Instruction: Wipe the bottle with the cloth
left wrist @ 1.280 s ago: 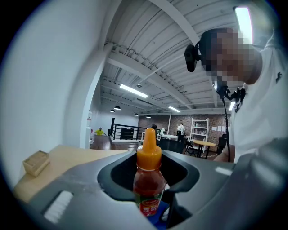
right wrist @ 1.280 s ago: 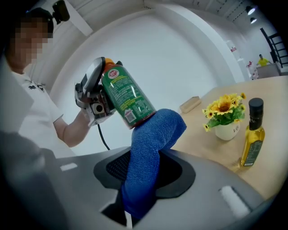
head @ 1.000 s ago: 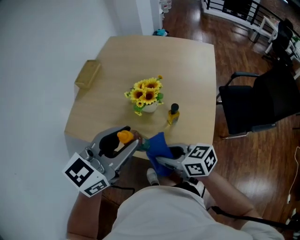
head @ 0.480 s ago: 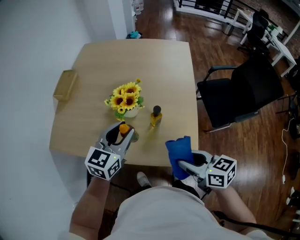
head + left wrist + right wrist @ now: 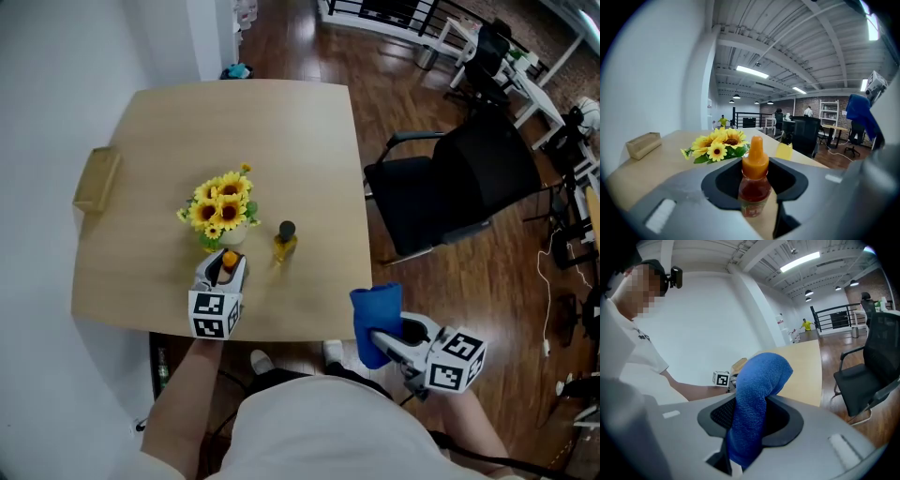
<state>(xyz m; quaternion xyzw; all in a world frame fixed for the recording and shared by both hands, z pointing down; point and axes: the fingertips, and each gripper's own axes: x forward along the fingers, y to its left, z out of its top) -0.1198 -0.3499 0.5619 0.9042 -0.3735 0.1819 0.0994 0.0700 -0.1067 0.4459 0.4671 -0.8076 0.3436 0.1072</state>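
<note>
A small bottle of red sauce with an orange cap (image 5: 754, 183) stands upright between the jaws of my left gripper (image 5: 225, 272), which is shut on it above the table's near part; its cap (image 5: 230, 260) shows in the head view. My right gripper (image 5: 382, 339) is shut on a blue cloth (image 5: 375, 321) that sticks up from the jaws (image 5: 757, 401). It hangs off the table's near right corner, over the floor, well apart from the bottle.
On the wooden table (image 5: 150, 159) stand a pot of sunflowers (image 5: 220, 211), a yellow bottle with a black cap (image 5: 284, 242) and a wooden box (image 5: 96, 180) at the left edge. A black office chair (image 5: 450, 183) stands right of the table.
The grippers have drawn apart: the right one with the cloth has swung right, off the table's corner. The left one with the bottle has moved over the table toward the flowers.
</note>
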